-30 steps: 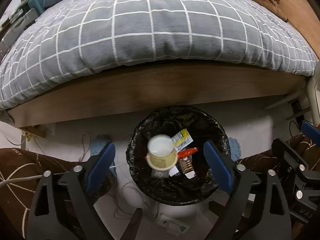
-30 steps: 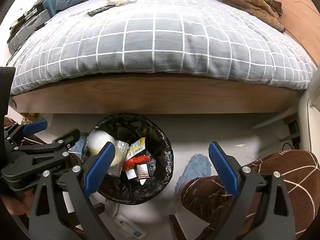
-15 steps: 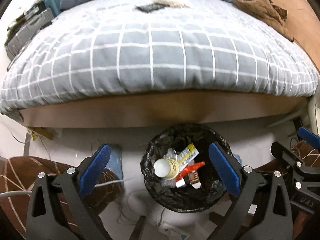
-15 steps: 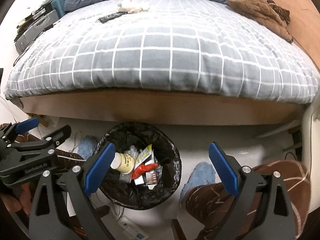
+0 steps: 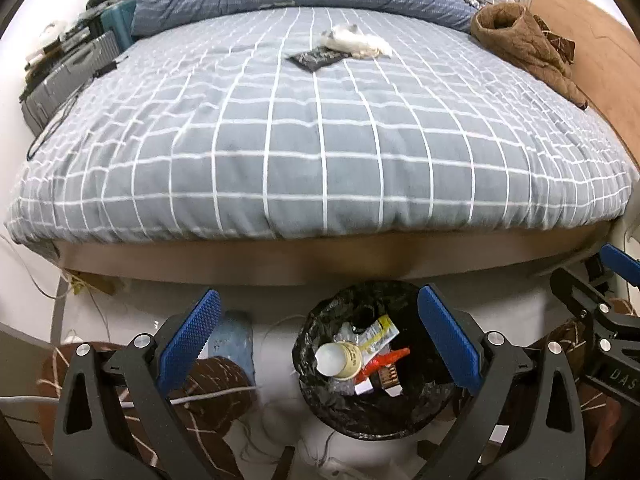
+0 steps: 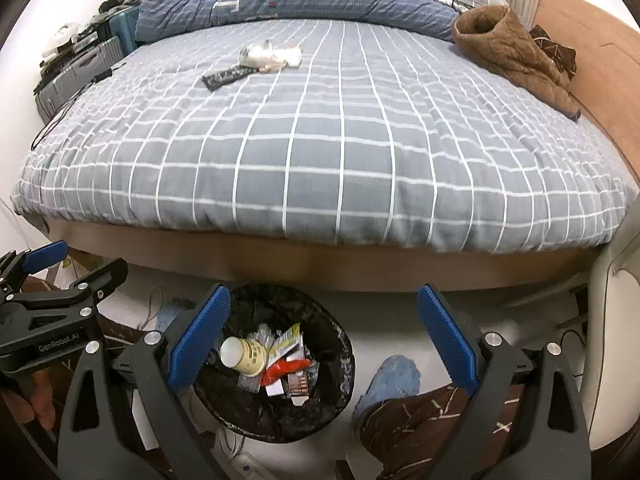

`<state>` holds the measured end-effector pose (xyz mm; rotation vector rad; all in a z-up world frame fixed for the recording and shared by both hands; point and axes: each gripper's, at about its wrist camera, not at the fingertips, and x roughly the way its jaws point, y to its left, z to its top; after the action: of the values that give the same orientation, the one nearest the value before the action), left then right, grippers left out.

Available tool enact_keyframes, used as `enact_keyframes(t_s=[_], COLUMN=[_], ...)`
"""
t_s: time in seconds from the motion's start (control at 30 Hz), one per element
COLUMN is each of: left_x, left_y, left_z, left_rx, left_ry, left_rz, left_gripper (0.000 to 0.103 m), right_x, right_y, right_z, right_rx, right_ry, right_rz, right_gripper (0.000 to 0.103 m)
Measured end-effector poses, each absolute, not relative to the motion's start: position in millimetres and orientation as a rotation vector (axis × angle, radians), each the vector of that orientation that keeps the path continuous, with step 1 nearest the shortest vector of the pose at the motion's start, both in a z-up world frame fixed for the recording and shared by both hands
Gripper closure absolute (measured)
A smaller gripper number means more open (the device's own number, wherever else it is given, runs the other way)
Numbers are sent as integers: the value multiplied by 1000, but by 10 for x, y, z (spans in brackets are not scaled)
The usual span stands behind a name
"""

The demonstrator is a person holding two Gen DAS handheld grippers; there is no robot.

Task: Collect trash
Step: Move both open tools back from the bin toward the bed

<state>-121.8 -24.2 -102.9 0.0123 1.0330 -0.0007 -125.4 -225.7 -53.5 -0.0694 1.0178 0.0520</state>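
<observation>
A bin lined with a black bag (image 5: pixel 320 404) (image 6: pixel 344 360) stands on the floor at the foot of the bed. Inside lie a paper cup (image 5: pixel 340 360) (image 6: pixel 246 354) on its side, a yellow sachet (image 5: pixel 380 330), a red wrapper (image 5: pixel 382 360) (image 6: pixel 282 368) and other scraps. My left gripper (image 5: pixel 320 344) hangs open above the bin, nothing between its blue pads. My right gripper (image 6: pixel 322 338) is open too, empty, over the bin's right side. Far up the bed lie a black wrapper (image 5: pixel 316 58) (image 6: pixel 224 76) and crumpled white plastic (image 5: pixel 356 42) (image 6: pixel 272 54).
The bed has a grey checked duvet (image 5: pixel 320 140) on a wooden frame (image 5: pixel 320 260). A brown garment (image 5: pixel 524 48) lies at its right edge. Suitcases (image 5: pixel 72 68) stand at the left. Blue slippers (image 6: pixel 394 376), brown-trousered legs (image 6: pixel 424 428), cables and a power strip crowd the floor.
The paper cup has dropped from between the left gripper's pads into the bin. Both grippers have risen and tilted up, so more of the bed shows and the bin looks smaller.
</observation>
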Motion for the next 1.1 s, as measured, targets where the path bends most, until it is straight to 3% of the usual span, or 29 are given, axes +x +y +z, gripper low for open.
enact_keyframes(t_s=[0.57,1.1], left_x=[-825,-181], left_y=[-120,-16], left_z=[-499,-316], left_rx=[2,7], left_ry=[960,940], left_rz=[28,34], left_gripper=[6,6], right_x=[-760,-75], right_y=[-2165,-1984], right_z=[-23,87], right_rx=[-67,-109], right_ry=[931,894], right_rz=[72,104], right_gripper=[12,12])
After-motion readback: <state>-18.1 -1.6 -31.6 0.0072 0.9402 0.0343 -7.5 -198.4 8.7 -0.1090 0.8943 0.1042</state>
